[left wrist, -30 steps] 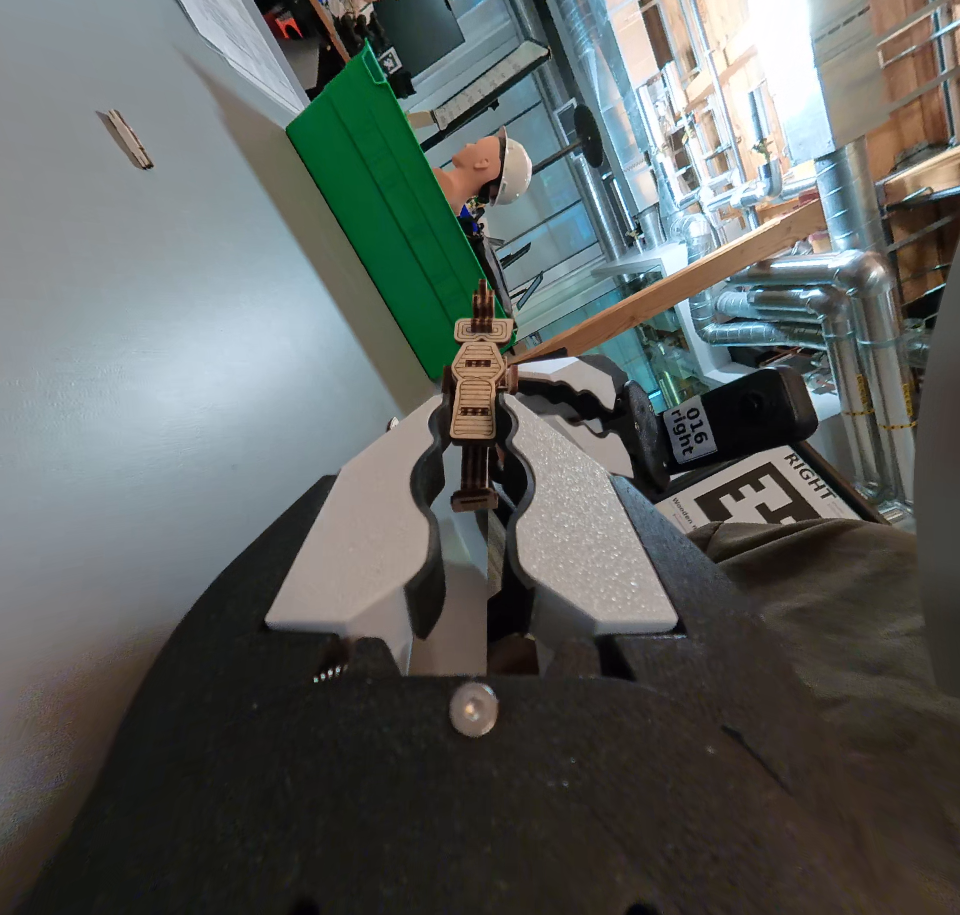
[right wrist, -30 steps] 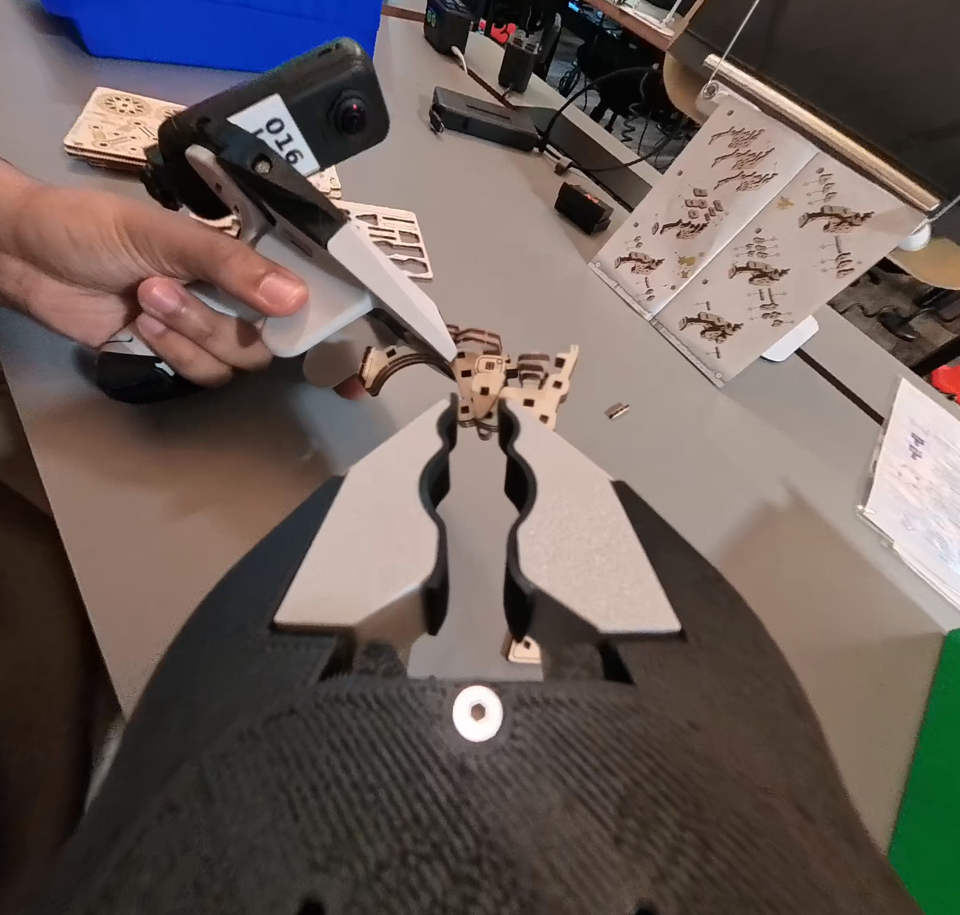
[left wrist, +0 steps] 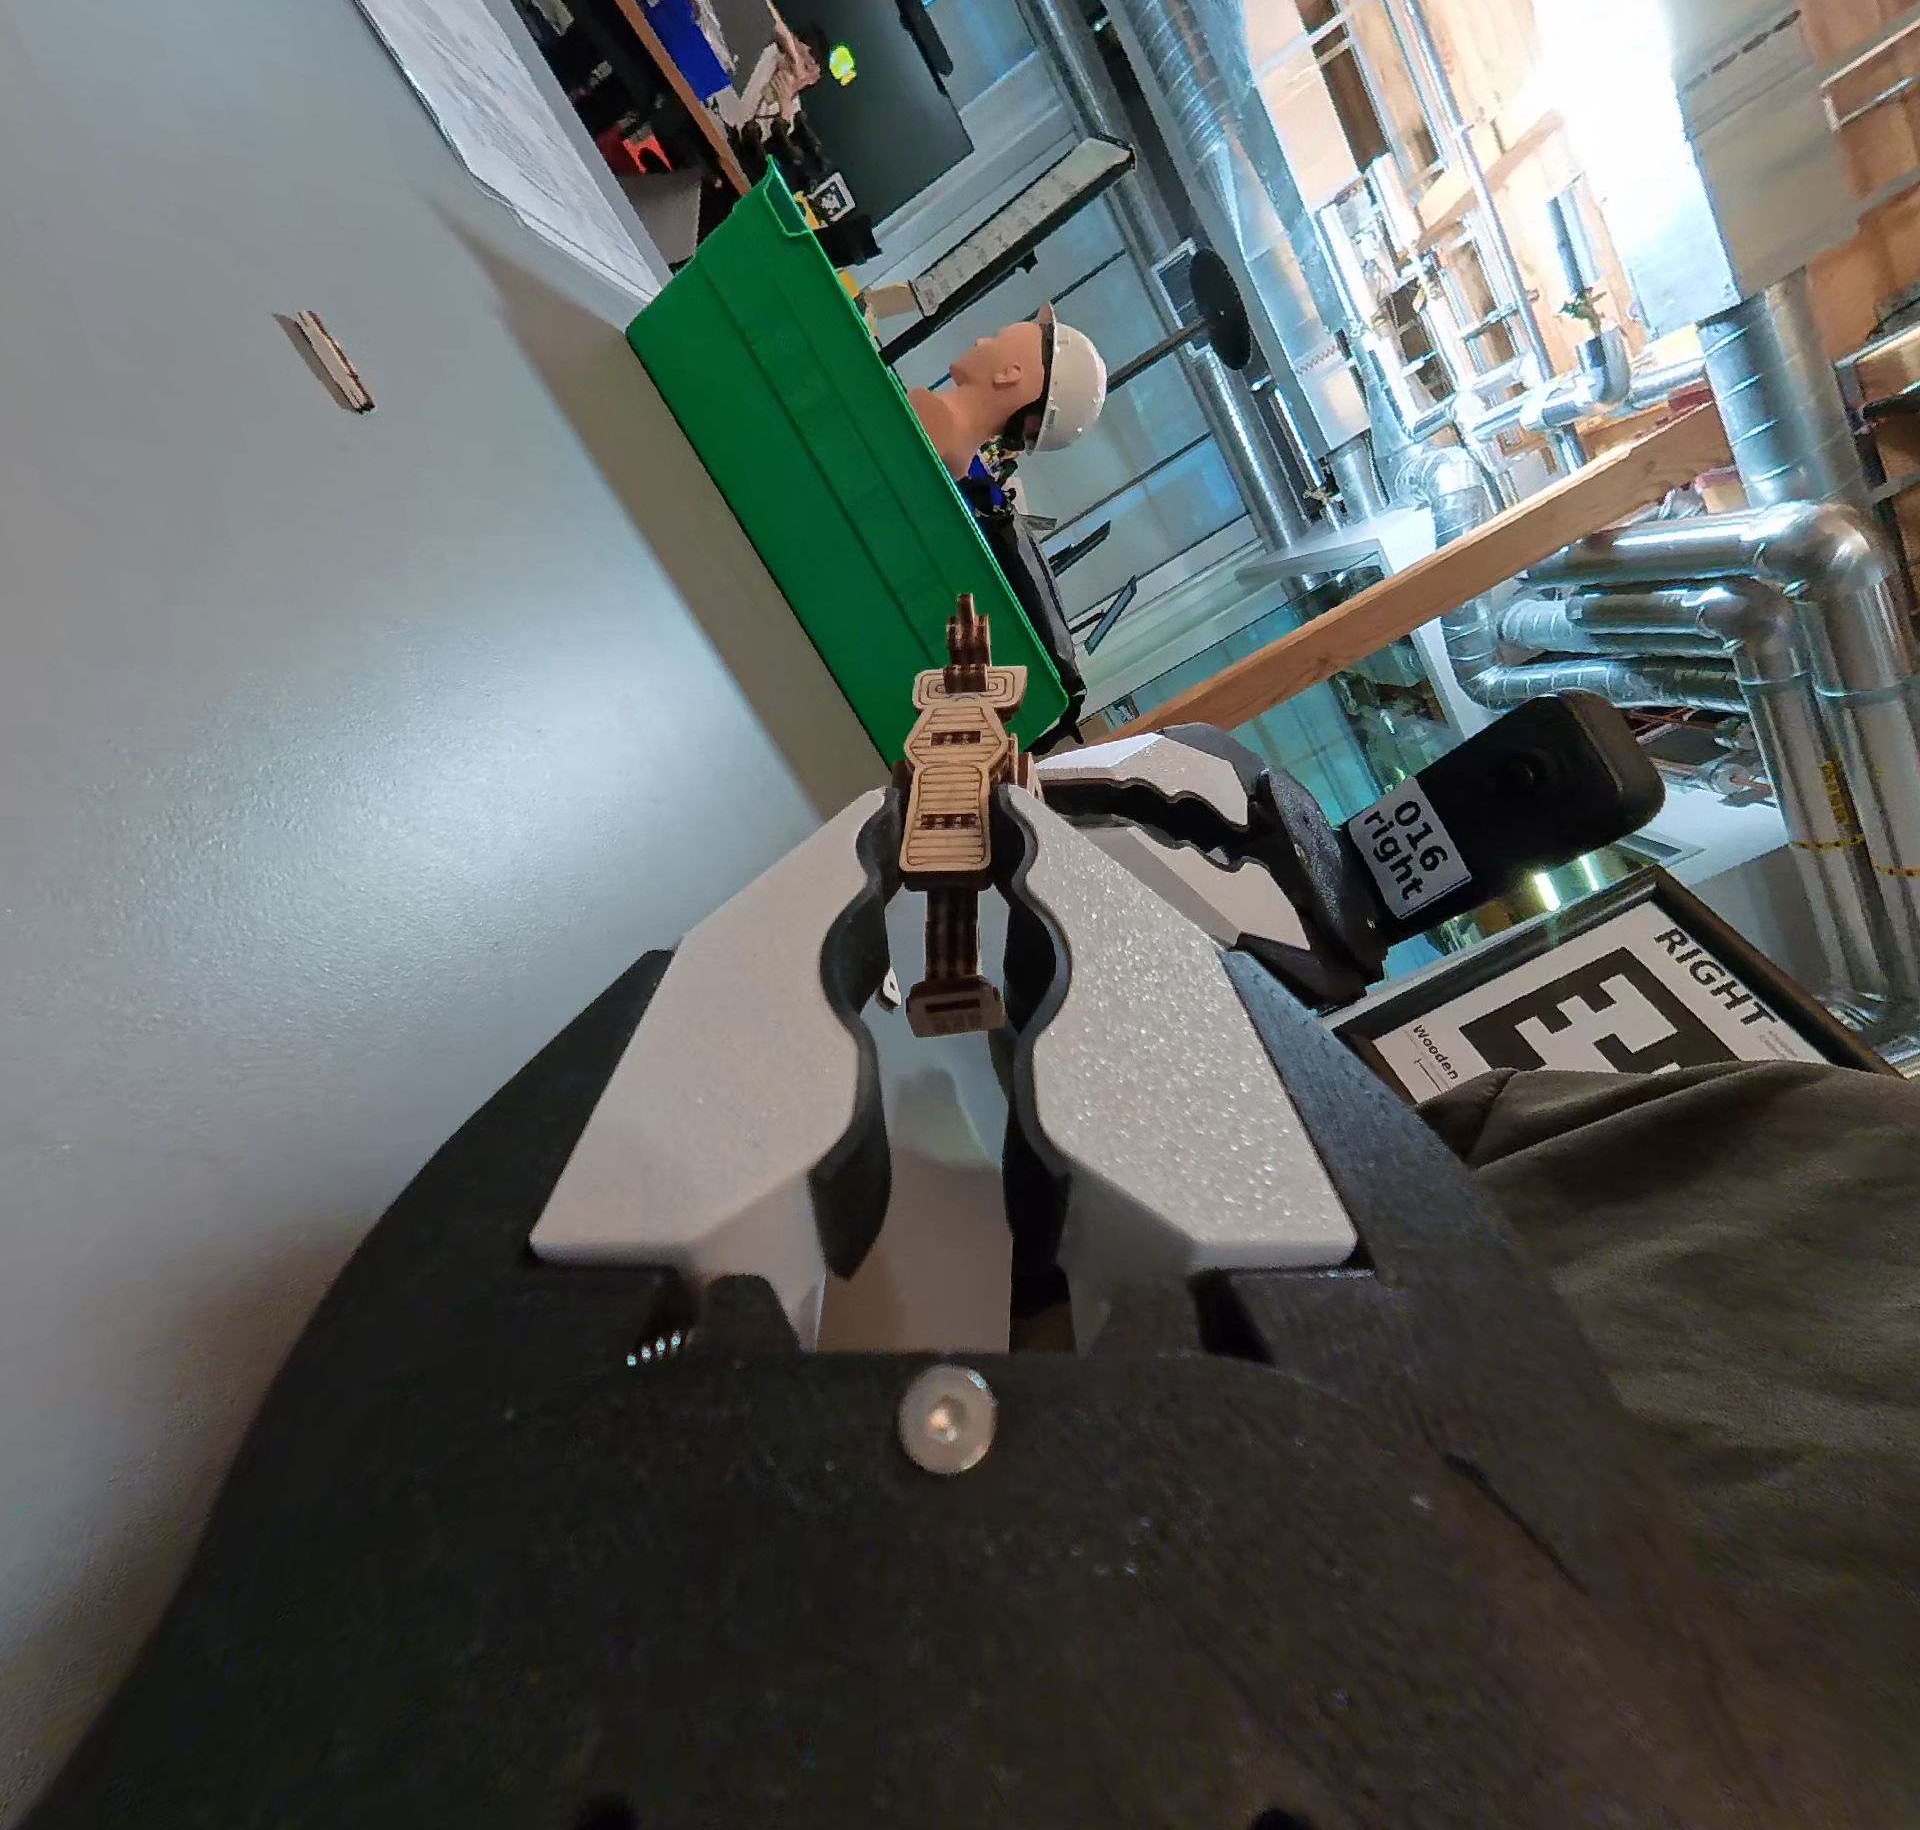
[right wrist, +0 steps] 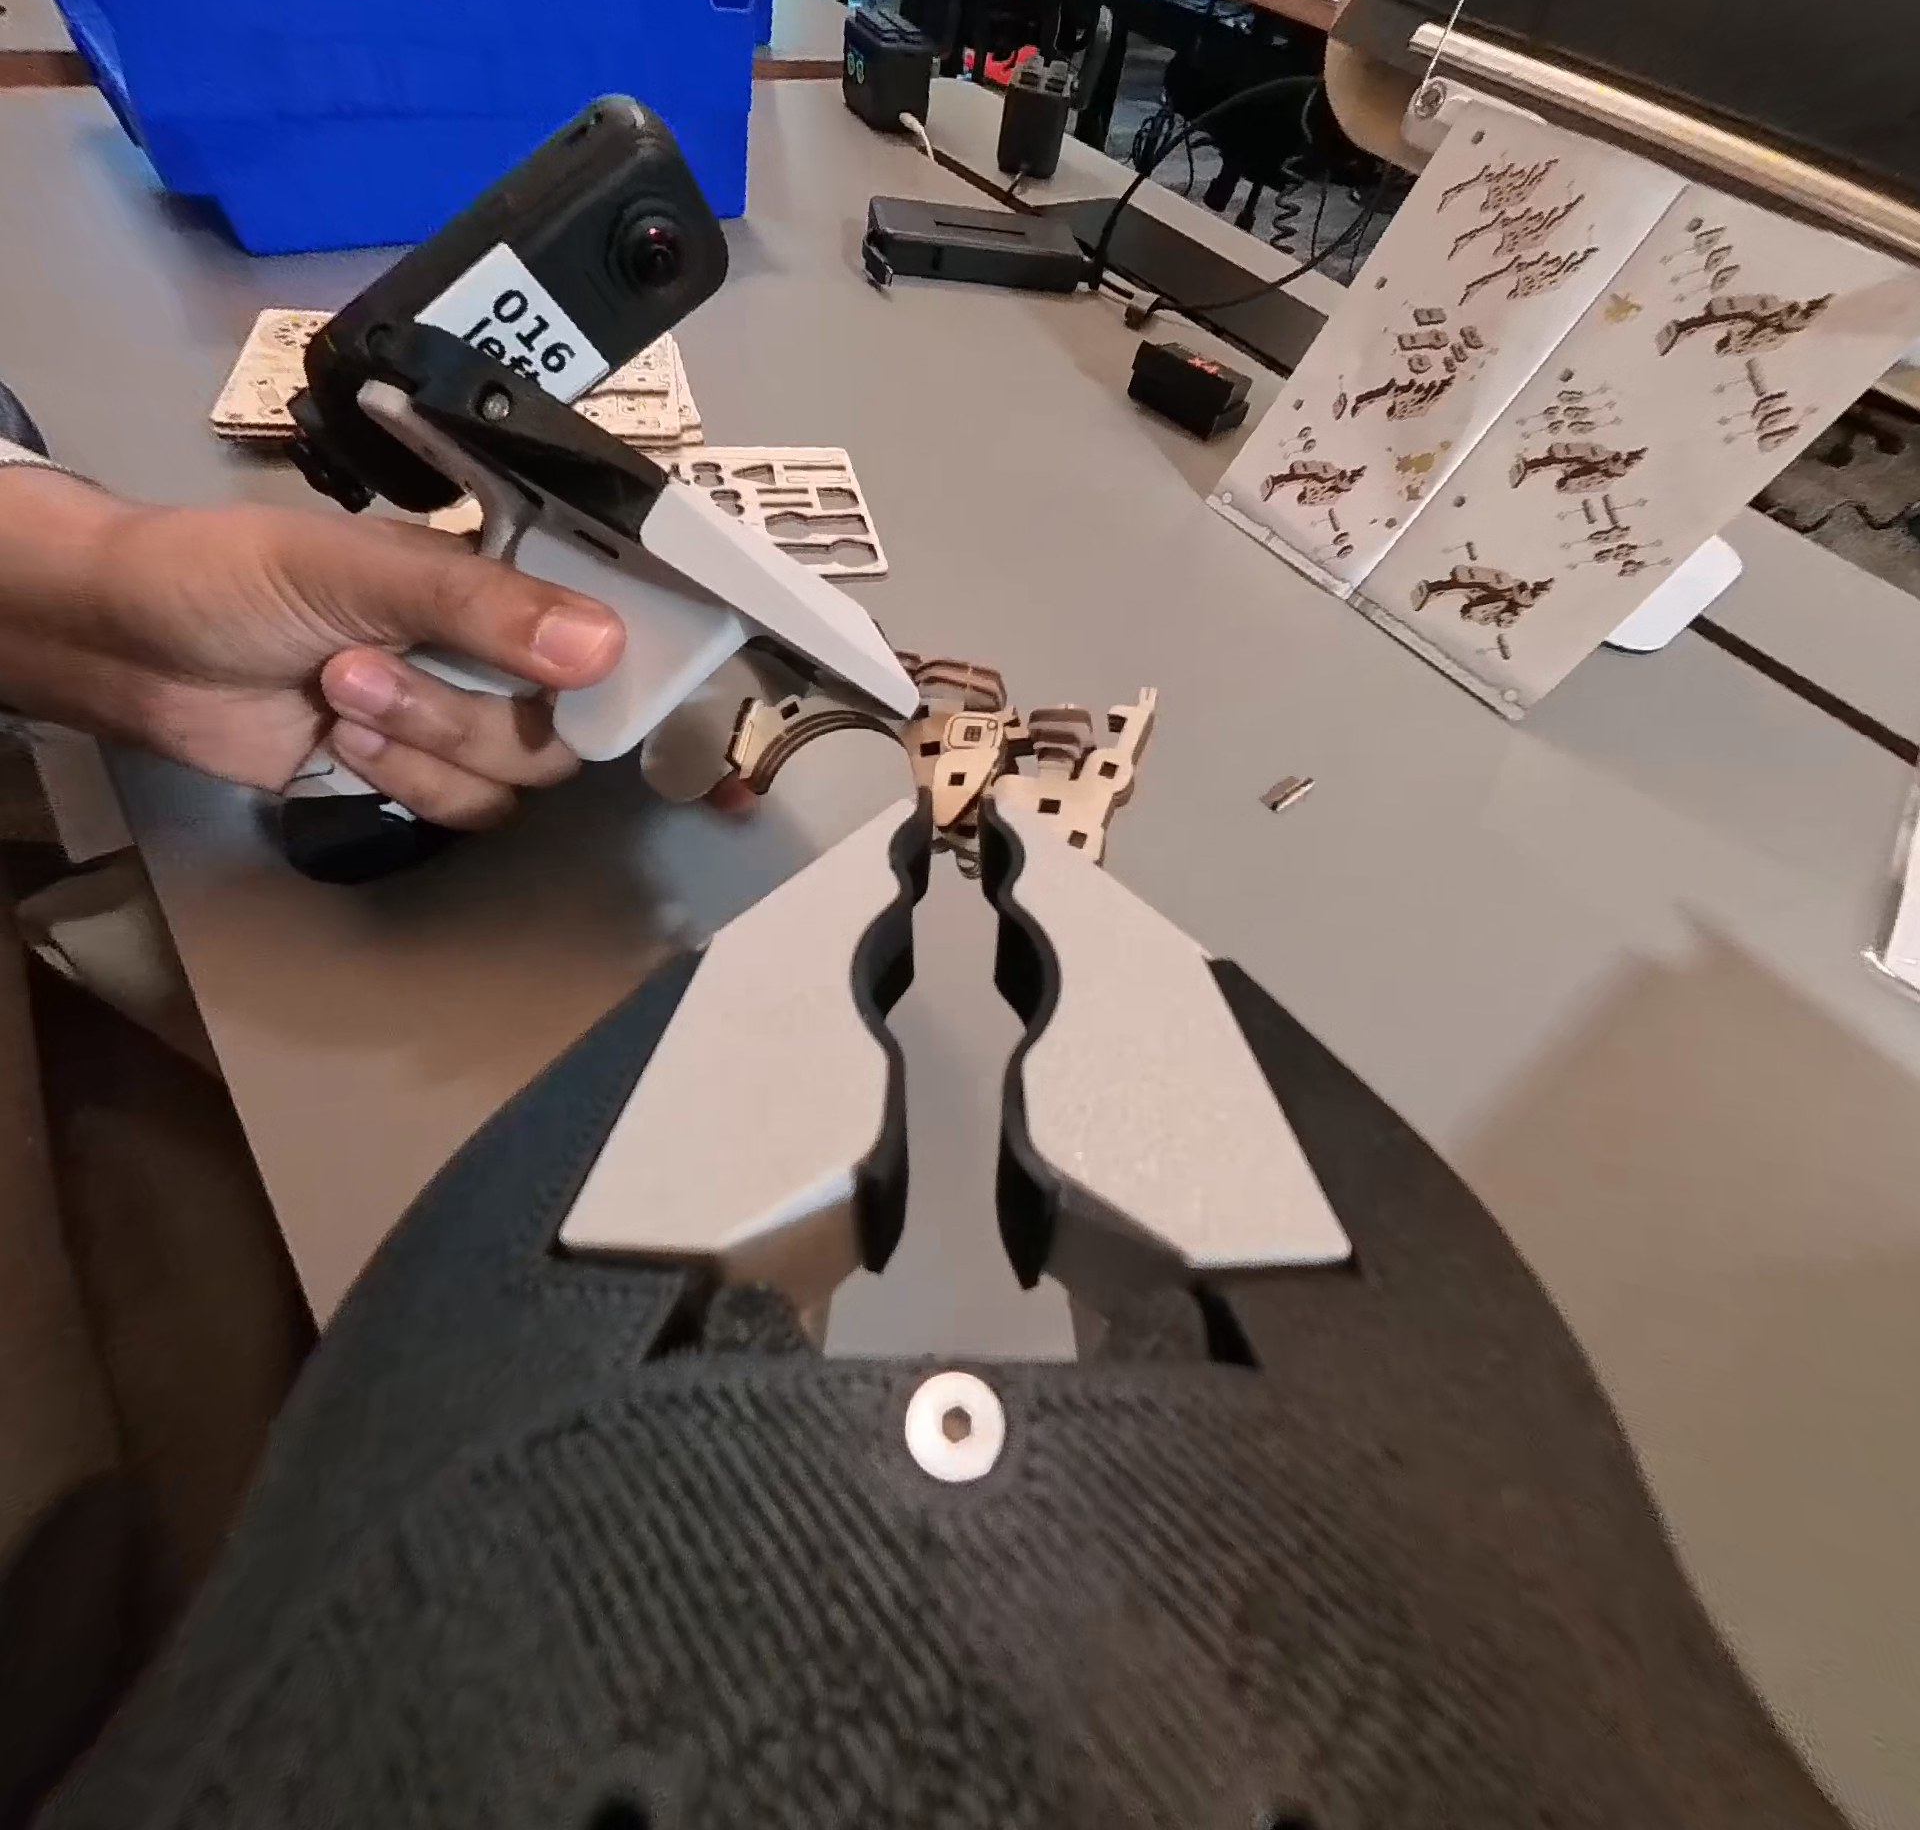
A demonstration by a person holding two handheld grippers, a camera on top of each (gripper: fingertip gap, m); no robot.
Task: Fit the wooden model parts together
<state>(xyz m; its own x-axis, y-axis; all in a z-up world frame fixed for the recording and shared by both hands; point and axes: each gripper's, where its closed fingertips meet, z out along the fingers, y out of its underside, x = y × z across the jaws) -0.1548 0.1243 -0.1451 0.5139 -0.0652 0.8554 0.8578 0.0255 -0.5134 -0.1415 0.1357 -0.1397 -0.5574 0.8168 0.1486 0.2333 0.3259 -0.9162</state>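
My left gripper (left wrist: 951, 804) pinches the wooden model (left wrist: 948, 814) above the grey table (right wrist: 1351, 949). My right gripper (right wrist: 951, 809) clamps a flat wooden piece (right wrist: 961, 757) on the same model.

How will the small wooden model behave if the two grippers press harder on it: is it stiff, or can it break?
The wooden model is probably stiff but fragile: it is made of thin slotted plates with narrow curved ribs that could snap. It looks light, since the left gripper and right gripper hold it by their tips alone. Its flat sides likely grip well.
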